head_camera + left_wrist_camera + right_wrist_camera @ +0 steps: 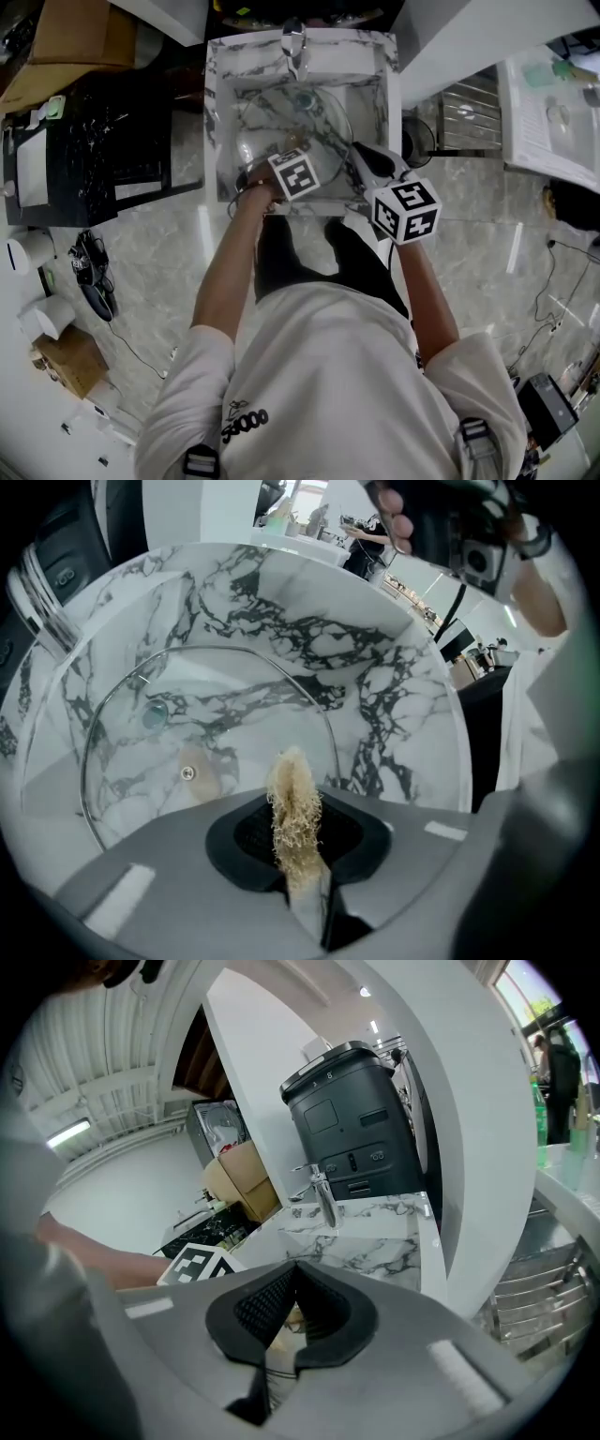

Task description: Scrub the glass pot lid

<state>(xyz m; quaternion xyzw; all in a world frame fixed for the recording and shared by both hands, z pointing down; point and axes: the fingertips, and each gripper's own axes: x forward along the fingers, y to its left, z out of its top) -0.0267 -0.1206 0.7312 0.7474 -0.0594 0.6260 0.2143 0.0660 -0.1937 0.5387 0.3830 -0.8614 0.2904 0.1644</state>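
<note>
Gripping a tan fibrous scrubber (294,794), the left gripper (300,846) has its jaws clenched on the strip, whose frayed end sticks up past the dark pads (246,834). Just beyond that end is the lid (216,733), clear glass with a metal rim, leaning inside the sink (384,658). I cannot tell whether the scrubber touches the glass. A small screw in a tan knob (190,774) shows at the lid's middle, and a teal drain (155,712) shows through the glass farther up.

The right gripper (292,1312) has its jaws pressed nearly together on a thin edge. In the head view it reaches to the lid's right rim, so it is clamped on the lid there. Its marker cube (406,210) sits above the sink's front right corner, while the left cube (293,175) hangs over the basin near the front wall.

The sink is white marble with dark veins and has a chrome tap (296,47) at its back edge. Behind the tap in the right gripper view stands a black machine (352,1119), with a cardboard box (239,1180) to its left. The person, in a white shirt (328,375), stands at the sink's front on a pale tiled floor (487,253). A metal rack (469,117) lies to the sink's right.
</note>
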